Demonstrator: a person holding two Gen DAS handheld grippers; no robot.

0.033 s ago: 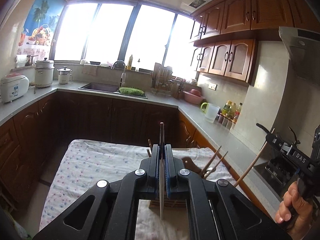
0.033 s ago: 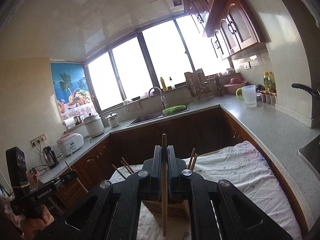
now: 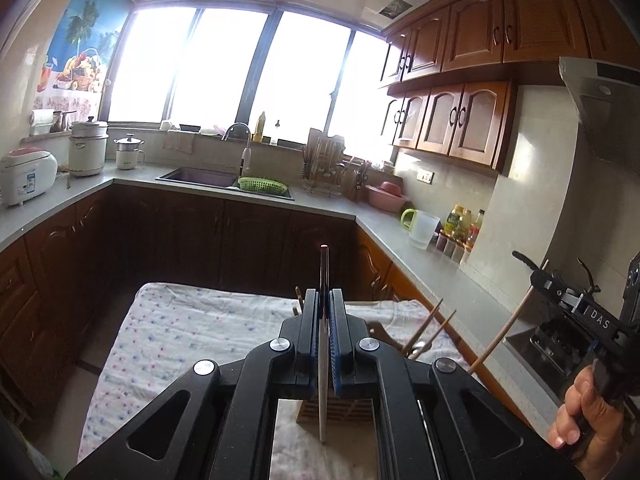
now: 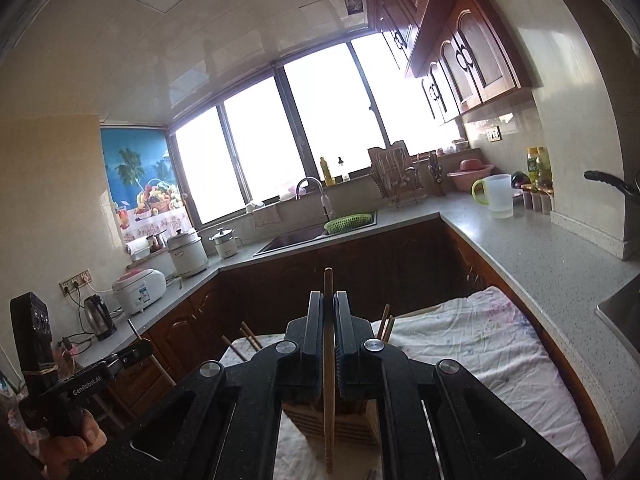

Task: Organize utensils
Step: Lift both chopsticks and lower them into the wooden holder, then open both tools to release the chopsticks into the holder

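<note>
My left gripper [image 3: 325, 300] is shut on a thin chopstick [image 3: 322, 380], pale below and dark red at its top, held upright. Beneath it a wooden utensil holder [image 3: 332, 410] stands on the floral-cloth table [image 3: 180, 332], with other chopsticks [image 3: 428, 328] leaning out of it. My right gripper [image 4: 329, 300] is shut on a brown wooden chopstick [image 4: 329, 400], also upright, above the same holder [image 4: 352, 420]. In the left wrist view the right gripper [image 3: 536, 276] shows at the right edge, held by a hand [image 3: 584, 420].
A grey L-shaped counter [image 3: 400, 236] runs around the table, with a sink [image 3: 200, 178], a green basket [image 3: 262, 185], a rice cooker [image 3: 26, 176], a white jug [image 3: 422, 230] and bottles [image 3: 460, 220]. A range hood [image 3: 600, 108] hangs above a stove at the right.
</note>
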